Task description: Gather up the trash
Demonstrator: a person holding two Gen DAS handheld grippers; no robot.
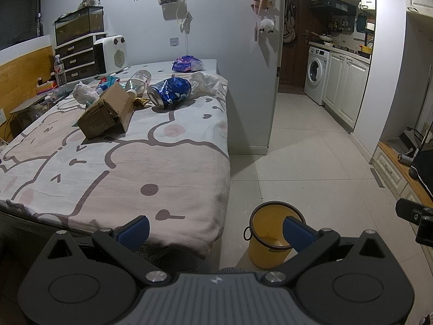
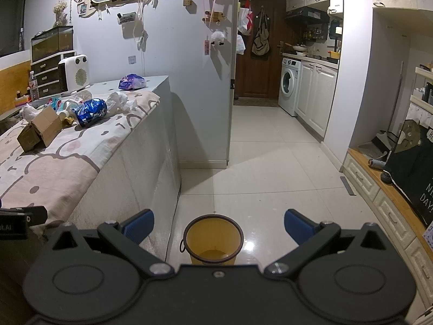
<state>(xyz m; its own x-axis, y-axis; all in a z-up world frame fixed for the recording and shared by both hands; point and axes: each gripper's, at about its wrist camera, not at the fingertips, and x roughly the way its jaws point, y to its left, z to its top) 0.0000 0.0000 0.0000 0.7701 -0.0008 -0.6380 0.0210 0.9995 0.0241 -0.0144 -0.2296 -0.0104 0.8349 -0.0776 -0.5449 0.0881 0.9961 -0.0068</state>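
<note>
In the left wrist view, the left hand-held gripper (image 1: 216, 233) is sitting at the bottom of the frame with its blue-padded fingers (image 1: 134, 230) spread wide and gripping nothing. The bed (image 1: 113, 173), covered in a pink cartoon-print sheet, is filling the left half. The trash is lying in a cluster at the upper left of the frame, on the far part of the bed: an open cardboard box (image 1: 106, 111), a crushed blue can (image 1: 170, 92) just right of it, a clear plastic bottle (image 1: 138, 81) behind them, a white crumpled bag (image 1: 83, 92) at the left, and a crumpled white wrapper (image 1: 207, 81) beside the can. A purple packet (image 1: 187, 64) is resting farther back. The yellow bin (image 1: 266, 241) is standing on the floor tiles at lower centre, partly behind the right finger.

In the right wrist view, the right hand-held gripper (image 2: 219, 230) is likewise holding its fingers wide apart and empty. The yellow bin (image 2: 212, 239) is showing between them at bottom centre, its inside looking empty. The box (image 2: 40, 130), can (image 2: 90, 112) and wrapper (image 2: 119, 101) are lying on the bed at middle left.
</note>
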